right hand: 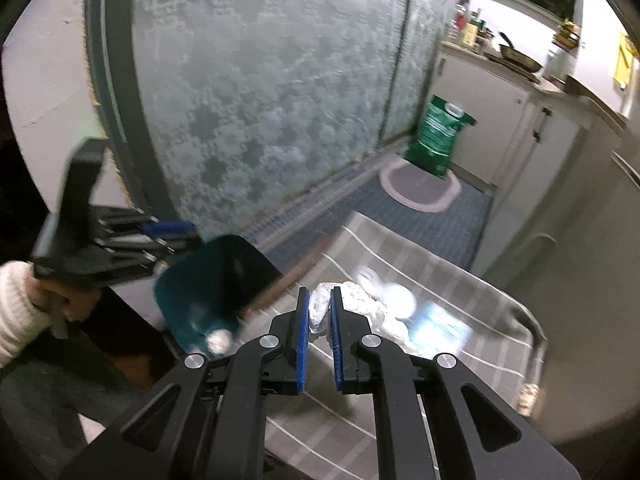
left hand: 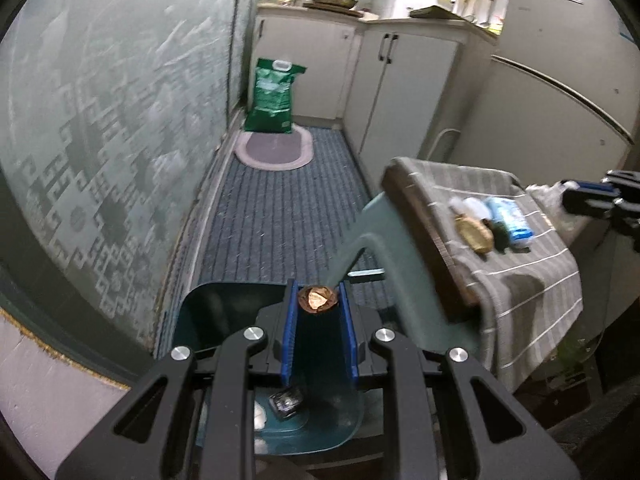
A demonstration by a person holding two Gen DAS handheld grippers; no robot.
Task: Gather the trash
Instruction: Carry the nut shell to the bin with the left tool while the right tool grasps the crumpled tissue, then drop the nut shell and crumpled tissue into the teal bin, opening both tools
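My left gripper (left hand: 318,294) is shut on the handle of a teal dustpan (left hand: 208,320), and the handle's brown end cap shows between the pads. A dark wrapper (left hand: 285,400) and a white scrap lie in the pan. In the right wrist view the dustpan (right hand: 212,284) hangs beside the table's left edge, held by the left gripper (right hand: 180,236). My right gripper (right hand: 319,294) is shut on a crumpled white paper (right hand: 318,314) just above the grey striped cloth (right hand: 400,248). More white wrappers (right hand: 384,312) and a blue packet (right hand: 440,328) lie on the cloth.
The clothed table (left hand: 528,280) also carries a brown item (left hand: 474,236). A frosted glass door (left hand: 120,120) runs along the left. On the blue floor mat (left hand: 280,220) stand a green bag (left hand: 272,96) and an oval rug (left hand: 274,152). Cabinets (left hand: 400,88) and a fridge (left hand: 560,100) line the right.
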